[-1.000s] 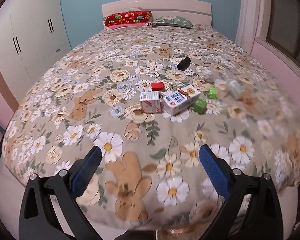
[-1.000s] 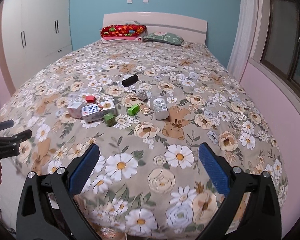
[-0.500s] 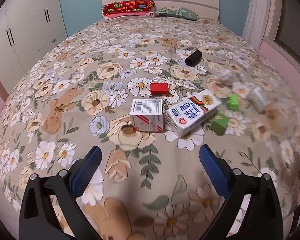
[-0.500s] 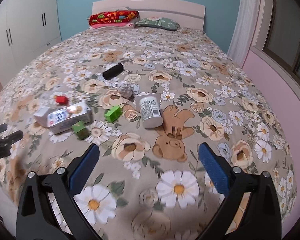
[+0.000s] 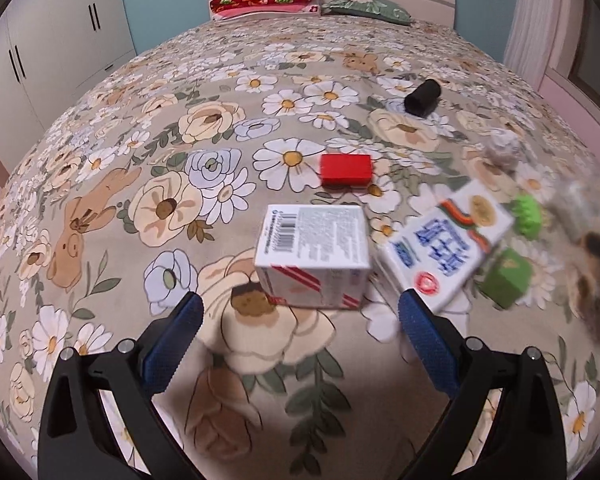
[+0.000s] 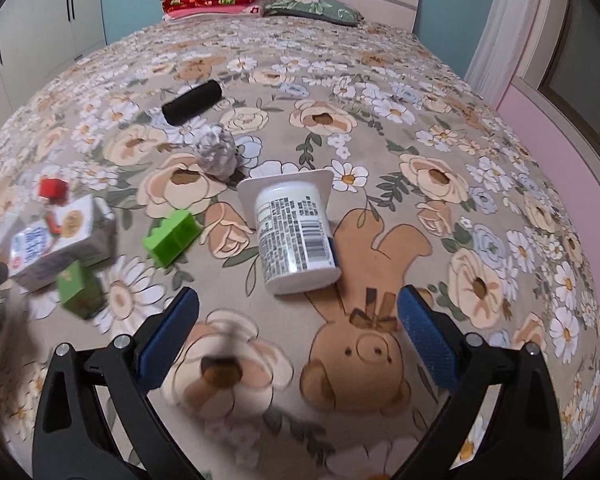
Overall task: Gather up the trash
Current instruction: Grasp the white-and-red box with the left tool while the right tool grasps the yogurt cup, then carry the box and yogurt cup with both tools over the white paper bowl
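My left gripper (image 5: 300, 316) is spread wide with nothing in it, sitting low over the bed (image 5: 180, 120); the small carton (image 5: 314, 254) lies just ahead, lined up between the blue pads, not touching them; the milk box (image 5: 446, 242) lies tilted just right of it (that side's blurry), with a red block (image 5: 345, 169) behind and a black roll (image 5: 422, 97) further back. My right gripper (image 6: 298, 312) is just as wide and holding nothing; the yogurt cup (image 6: 294, 232) lies on its side right in front; crumpled paper (image 6: 217, 152) behind it; a green brick (image 6: 172, 236) and green cube (image 6: 80, 294) off left.
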